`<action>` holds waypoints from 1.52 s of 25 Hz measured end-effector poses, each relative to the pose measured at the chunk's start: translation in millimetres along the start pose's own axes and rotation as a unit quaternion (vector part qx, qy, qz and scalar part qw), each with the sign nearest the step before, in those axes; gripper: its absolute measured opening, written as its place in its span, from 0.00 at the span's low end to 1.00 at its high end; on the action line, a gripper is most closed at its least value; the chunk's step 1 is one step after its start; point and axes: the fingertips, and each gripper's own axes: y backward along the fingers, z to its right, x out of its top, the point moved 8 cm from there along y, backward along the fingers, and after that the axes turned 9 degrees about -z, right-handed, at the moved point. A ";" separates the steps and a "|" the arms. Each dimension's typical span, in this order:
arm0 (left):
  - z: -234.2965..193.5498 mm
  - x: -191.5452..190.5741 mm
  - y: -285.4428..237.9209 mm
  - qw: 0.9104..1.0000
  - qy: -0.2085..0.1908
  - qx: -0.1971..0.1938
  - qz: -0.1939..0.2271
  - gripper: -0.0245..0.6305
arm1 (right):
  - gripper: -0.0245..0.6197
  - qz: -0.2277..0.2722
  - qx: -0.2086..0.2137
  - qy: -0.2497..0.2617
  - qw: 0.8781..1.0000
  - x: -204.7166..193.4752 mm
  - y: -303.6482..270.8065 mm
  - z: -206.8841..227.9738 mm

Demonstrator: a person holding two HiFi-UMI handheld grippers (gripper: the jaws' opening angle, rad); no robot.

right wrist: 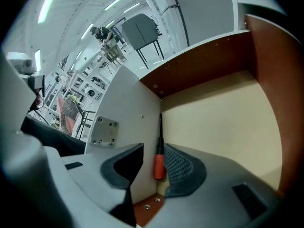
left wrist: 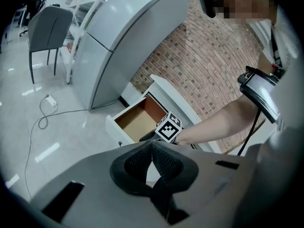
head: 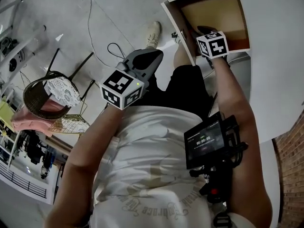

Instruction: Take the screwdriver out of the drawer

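- Right claw (right wrist: 153,151) is inside the open drawer (right wrist: 126,103) and points steeply down; its jaws are released and wide apart, with nothing clamped.
- Screwdriver (right wrist: 159,159) lies on the drawer floor, tight in the corner where the floor meets the drawer's white wall.
- Key relation: the orange handle already sits between the 2 jaws, close to the jaw on the floor side. The other jaw is in front of the white wall.
- Long axis: the handle end is nearest the claw, and the dark shaft runs straight away from it along the wall, roughly in line with the jaws.
- My read: a squeeze across the handle is all that's needed. The wall leaves little room on that side, so the handle could roll or get pinned against it.
- Left claw (left wrist: 152,145) hangs well outside the drawer, in front of the person's body. Its jaw tips are clenched together on nothing.
- Right hand is clearly the nearer 1; the left plays no part for now.
- Views: only the right gripper view shows the screwdriver and the gap on either side of it.
- Head view shows the drawer (head: 176,18) pulled out with the right claw's marker cube (head: 212,44) over it, and the tool hidden underneath.
- Left gripper view shows the drawer from the side with the right forearm reaching in, but no tool can be made out.
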 end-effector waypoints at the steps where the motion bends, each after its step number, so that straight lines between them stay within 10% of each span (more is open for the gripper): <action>1: -1.1 0.5 0.6 1.000 0.004 0.001 0.001 0.07 | 0.26 -0.007 0.002 0.002 1.000 1.8 -1.8 1.5; 38: -28.8 -37.4 -29.5 0.997 0.071 0.017 0.023 0.07 | 0.16 -0.087 0.080 0.040 0.992 5.2 -94.3 32.1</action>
